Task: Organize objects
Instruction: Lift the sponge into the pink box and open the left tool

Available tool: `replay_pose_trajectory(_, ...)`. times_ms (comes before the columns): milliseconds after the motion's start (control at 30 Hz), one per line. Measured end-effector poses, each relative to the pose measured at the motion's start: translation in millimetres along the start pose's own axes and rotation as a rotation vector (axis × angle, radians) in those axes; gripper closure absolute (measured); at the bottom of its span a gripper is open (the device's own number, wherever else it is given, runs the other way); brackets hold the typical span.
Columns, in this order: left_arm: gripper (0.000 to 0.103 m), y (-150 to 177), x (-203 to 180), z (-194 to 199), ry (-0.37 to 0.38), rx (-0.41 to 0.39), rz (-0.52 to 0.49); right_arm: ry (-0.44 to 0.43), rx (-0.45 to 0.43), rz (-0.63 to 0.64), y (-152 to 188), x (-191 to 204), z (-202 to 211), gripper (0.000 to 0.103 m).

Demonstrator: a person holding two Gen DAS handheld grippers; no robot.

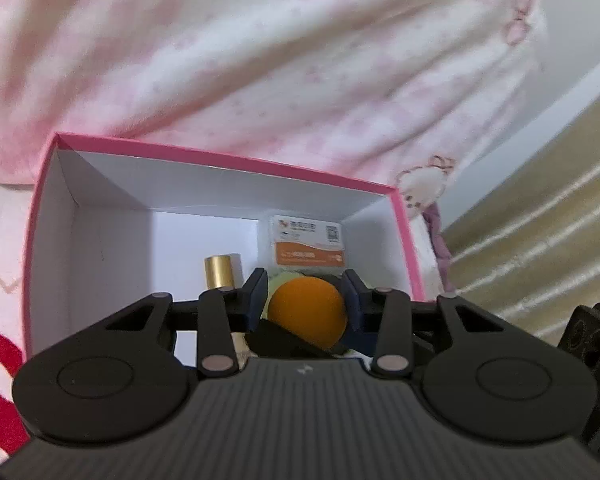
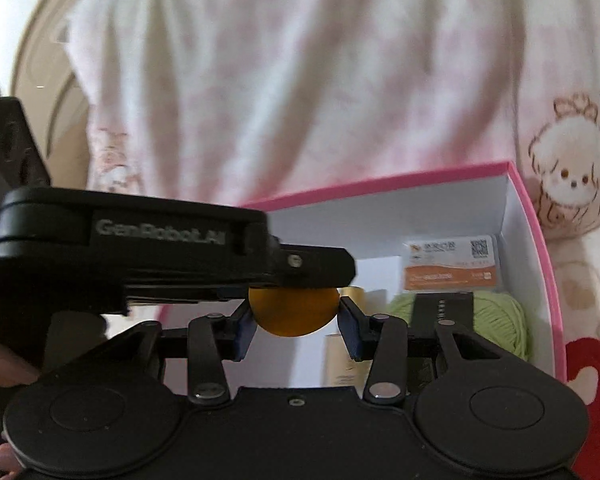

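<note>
An orange ball [image 1: 308, 316] sits between the blue pads of my left gripper [image 1: 305, 280], which is shut on it. The same orange ball [image 2: 294, 312] also fills the gap between the pads of my right gripper [image 2: 296, 306], which look pressed against both its sides. In the right wrist view the left gripper [image 2: 340, 270] reaches in from the left, its finger lying across the ball's top. The ball hangs over an open pink box [image 1: 220, 160] with white inner walls [image 2: 380, 186].
In the box lie an orange-and-white card packet [image 2: 450, 266], a gold tube [image 1: 220, 272], green yarn [image 2: 496, 320] with a black label, and a cream tube [image 2: 346, 360]. A person's pink patterned garment [image 1: 260, 60] rises right behind the box. A hand [image 2: 4, 368] shows at lower left.
</note>
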State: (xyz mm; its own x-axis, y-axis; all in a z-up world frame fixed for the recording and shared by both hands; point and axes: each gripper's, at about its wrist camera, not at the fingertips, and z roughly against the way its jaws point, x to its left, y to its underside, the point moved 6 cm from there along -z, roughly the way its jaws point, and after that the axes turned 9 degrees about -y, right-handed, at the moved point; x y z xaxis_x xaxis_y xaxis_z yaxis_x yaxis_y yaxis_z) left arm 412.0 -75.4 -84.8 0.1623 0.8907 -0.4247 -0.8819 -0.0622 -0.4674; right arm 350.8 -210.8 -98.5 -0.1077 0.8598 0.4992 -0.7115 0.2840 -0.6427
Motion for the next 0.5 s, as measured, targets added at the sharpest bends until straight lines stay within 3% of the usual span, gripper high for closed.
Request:
replay_pose_trajectory(133,0.063,-1.9,3.2,-15.1,-0.037,-0.004,-0.011,0.020,0.043,0.000,-2.9,-11.8,-18.4,0.055)
replay_pose_trajectory(300,0.065,-5.5,6.1,-22.0,-0.062,-0.005,-0.011,0.107,0.123,0.138,-8.1,-16.1,-37.1,0.054)
replay_pose_trajectory(500,0.069,-7.2,9.4,-31.1,-0.081,0.008,-0.013,0.102,0.181,0.121,-13.9,-29.8,-50.9,0.051)
